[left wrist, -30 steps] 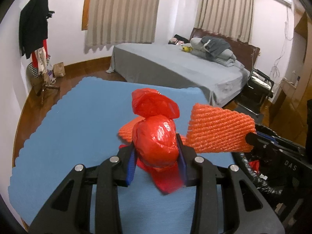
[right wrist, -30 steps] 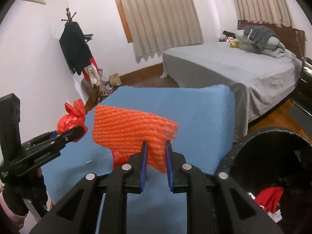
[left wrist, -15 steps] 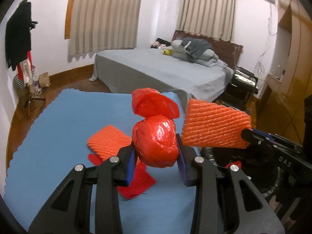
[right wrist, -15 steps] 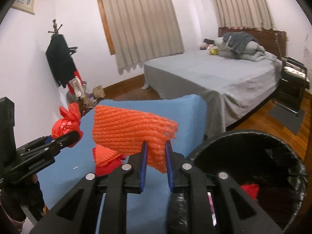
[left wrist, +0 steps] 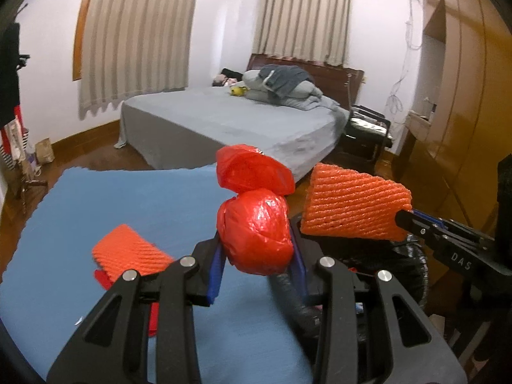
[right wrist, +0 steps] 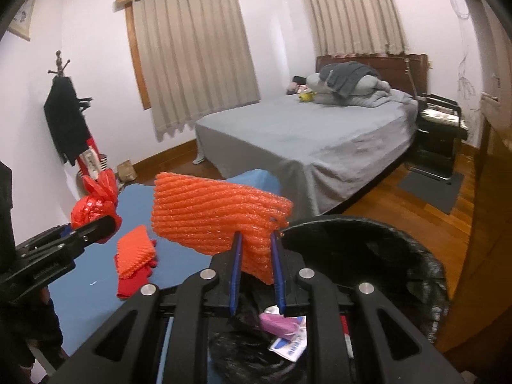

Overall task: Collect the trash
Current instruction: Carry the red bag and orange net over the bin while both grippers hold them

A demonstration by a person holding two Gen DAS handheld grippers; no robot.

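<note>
My left gripper is shut on a knotted red plastic bag, held above the right edge of the blue mat. My right gripper is shut on an orange foam net sleeve, held over the near rim of the black-lined trash bin. The sleeve also shows in the left wrist view, and the red bag in the right wrist view. A second orange foam net lies on a red scrap on the mat.
The bin holds pink and white scraps. A grey bed stands beyond the mat. A coat rack is at the left wall, a black chair by the bed, wooden cupboards on the right.
Both grippers have swung to the right with their loads, from over the mat toward the bin. The bin's inside now fills the lower right wrist view. Both grips are unchanged.
</note>
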